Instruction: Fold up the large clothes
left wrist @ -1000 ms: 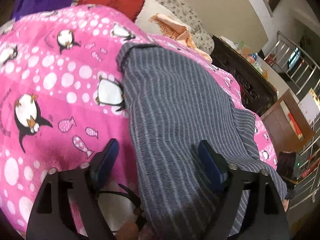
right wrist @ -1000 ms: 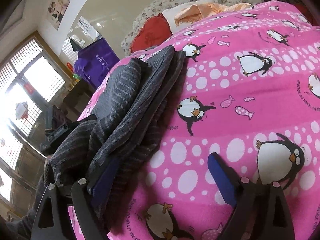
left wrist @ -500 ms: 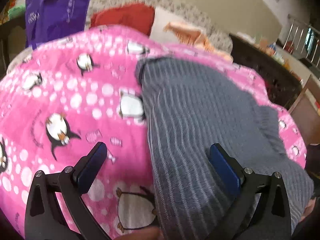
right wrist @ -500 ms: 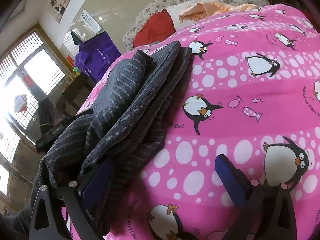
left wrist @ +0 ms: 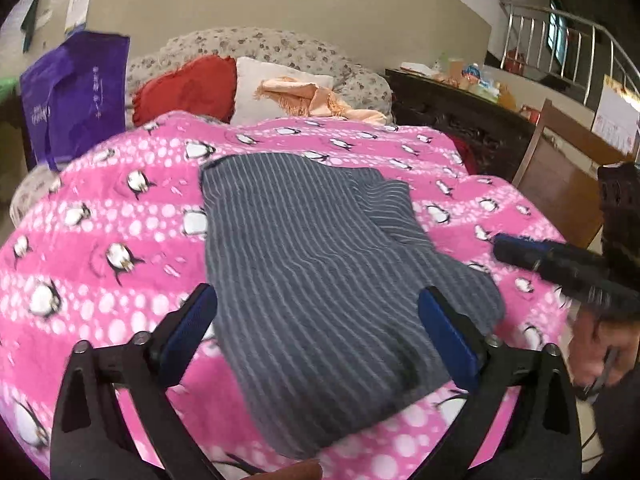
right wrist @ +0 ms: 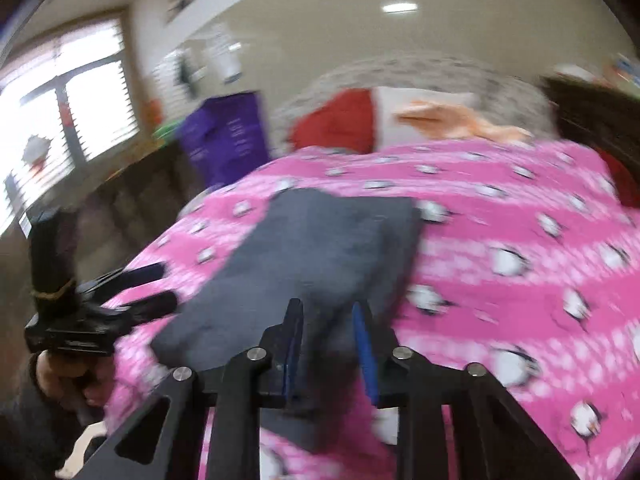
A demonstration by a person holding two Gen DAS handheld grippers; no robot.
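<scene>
Garment (left wrist: 316, 276) lies folded into a flat grey stack on the blanket (left wrist: 100, 240), little left; left gripper (left wrist: 316, 332) gapes empty, right gripper (right wrist: 326, 344) is closing on nothing.

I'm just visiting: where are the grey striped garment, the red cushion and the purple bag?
grey striped garment (left wrist: 320, 264): left wrist view, its middle.
red cushion (left wrist: 188, 90): left wrist view, its front.
purple bag (left wrist: 76, 96): left wrist view, its side.

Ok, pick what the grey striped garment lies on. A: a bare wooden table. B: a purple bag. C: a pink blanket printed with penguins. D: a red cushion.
C: the grey striped garment lies flat on the pink penguin blanket, while the purple bag and red cushion sit behind it.
</scene>
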